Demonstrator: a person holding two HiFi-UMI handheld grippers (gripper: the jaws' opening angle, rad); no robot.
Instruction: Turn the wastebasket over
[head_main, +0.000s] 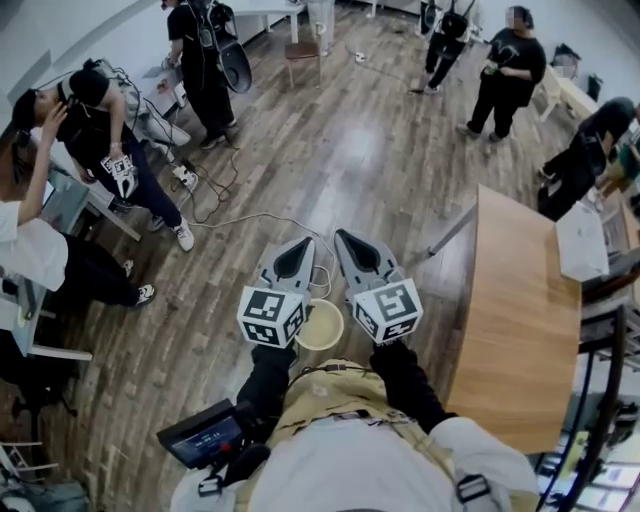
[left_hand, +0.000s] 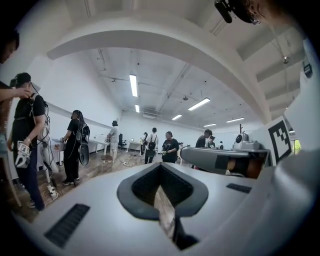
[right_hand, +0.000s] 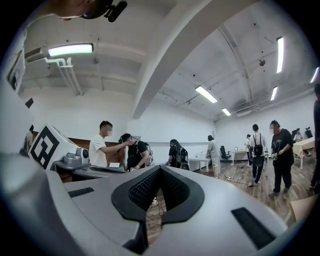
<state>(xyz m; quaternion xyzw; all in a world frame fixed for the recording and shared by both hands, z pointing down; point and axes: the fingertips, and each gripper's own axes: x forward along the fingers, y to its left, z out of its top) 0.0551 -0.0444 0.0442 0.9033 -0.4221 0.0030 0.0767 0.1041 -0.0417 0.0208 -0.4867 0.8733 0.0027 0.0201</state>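
The wastebasket (head_main: 320, 326) is a round, cream-coloured bin on the wooden floor, seen from straight above between the two marker cubes; only its round top face shows. My left gripper (head_main: 304, 244) and right gripper (head_main: 343, 237) are held side by side high above it, pointing out level over the floor, neither touching it. In the left gripper view the left gripper (left_hand: 160, 165) has its jaws together with nothing between them. The right gripper (right_hand: 159, 168) looks the same in its own view. Neither gripper view shows the wastebasket.
A long wooden table (head_main: 520, 330) stands to the right with a white box (head_main: 581, 240) on its far end. Cables (head_main: 225, 215) trail over the floor ahead. Several people stand around the room, and a chair (head_main: 303, 55) sits far back.
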